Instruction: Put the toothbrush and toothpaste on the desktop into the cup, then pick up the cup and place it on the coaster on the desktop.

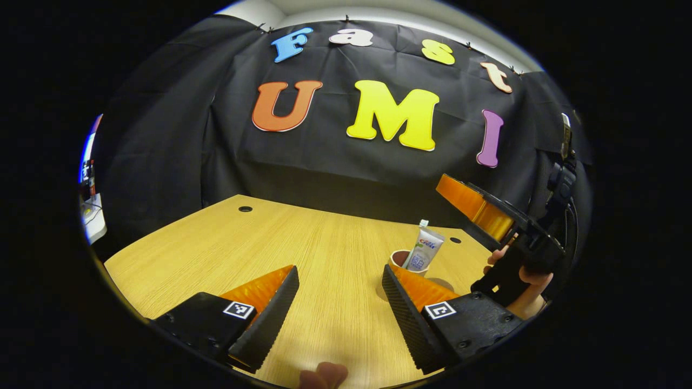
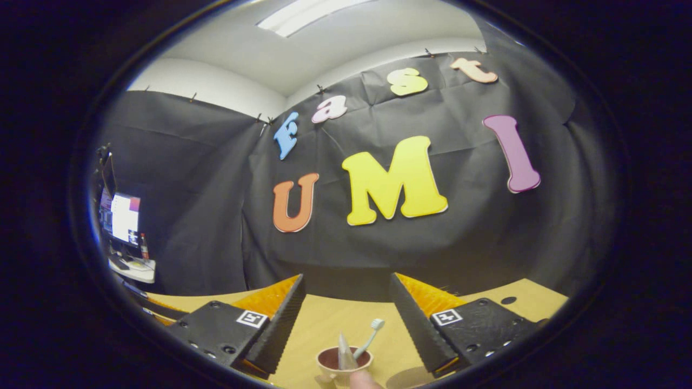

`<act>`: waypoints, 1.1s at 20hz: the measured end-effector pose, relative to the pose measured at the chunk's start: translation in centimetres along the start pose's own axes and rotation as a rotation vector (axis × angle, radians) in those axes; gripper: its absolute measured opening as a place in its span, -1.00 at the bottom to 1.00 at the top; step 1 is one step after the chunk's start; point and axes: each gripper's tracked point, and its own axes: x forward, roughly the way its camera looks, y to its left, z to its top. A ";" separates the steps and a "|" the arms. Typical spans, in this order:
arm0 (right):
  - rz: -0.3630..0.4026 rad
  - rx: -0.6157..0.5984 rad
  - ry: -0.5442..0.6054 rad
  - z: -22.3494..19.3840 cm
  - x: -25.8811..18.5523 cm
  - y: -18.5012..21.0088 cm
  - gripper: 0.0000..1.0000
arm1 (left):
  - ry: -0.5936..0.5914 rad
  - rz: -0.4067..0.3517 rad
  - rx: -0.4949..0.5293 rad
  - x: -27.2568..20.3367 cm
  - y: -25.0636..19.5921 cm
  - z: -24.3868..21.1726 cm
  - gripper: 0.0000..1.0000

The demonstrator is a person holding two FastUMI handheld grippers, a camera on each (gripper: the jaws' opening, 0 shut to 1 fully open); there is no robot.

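Note:
A brown-lined cup [image 2: 343, 363] stands on the wooden desk [image 1: 227, 243], just below and between the right gripper's fingers. In it stand a white toothpaste tube [image 2: 343, 346] and a white toothbrush [image 2: 370, 335], head up. My right gripper [image 2: 346, 278] is open above the cup, touching nothing. In the left gripper view the cup [image 1: 403, 260] with the tube [image 1: 425, 247] sits by my right finger. My left gripper [image 1: 339, 270] is open and holds nothing, low over the desk. The right gripper [image 1: 478, 210] hovers up and to the right of the cup, held by a hand [image 1: 527, 281].
A flat round patch [image 1: 443, 282] lies on the desk right of the cup, partly hidden by my finger; I cannot tell whether it is the coaster. Cable holes [image 1: 245, 208] mark the desk's far edge. A monitor [image 2: 125, 219] stands far left. Fingertips [image 1: 324, 375] show at the bottom.

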 end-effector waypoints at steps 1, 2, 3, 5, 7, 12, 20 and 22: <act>-0.023 -0.013 -0.013 0.9 -1.4 -0.9 0.94 | -0.006 -0.015 0.002 -0.1 -0.7 0.4 0.97; -0.048 -0.023 -0.021 1.6 -2.8 -1.7 0.94 | -0.004 -0.025 0.001 -0.2 -1.3 0.9 0.96; -0.076 -0.028 -0.024 2.3 -4.4 -2.9 0.94 | 0.008 -0.039 0.004 0.1 -2.0 1.1 0.96; -0.133 -0.033 -0.024 3.4 -7.7 -5.1 0.94 | 0.052 -0.069 0.020 0.7 -3.5 1.6 0.96; -0.186 -0.032 -0.007 3.9 -11.1 -7.4 0.90 | 0.108 -0.092 0.038 1.5 -4.5 2.2 0.96; -0.192 0.009 0.172 -0.8 -19.1 -9.8 0.89 | 0.293 -0.149 0.131 3.7 -6.4 4.5 0.96; -0.272 0.064 0.342 -7.4 -28.7 -12.6 0.90 | 0.641 -0.161 0.138 7.2 -9.2 8.0 0.96; -0.276 0.092 0.357 -7.6 -29.5 -13.2 0.90 | 0.840 -0.139 0.097 6.8 -10.1 3.3 0.97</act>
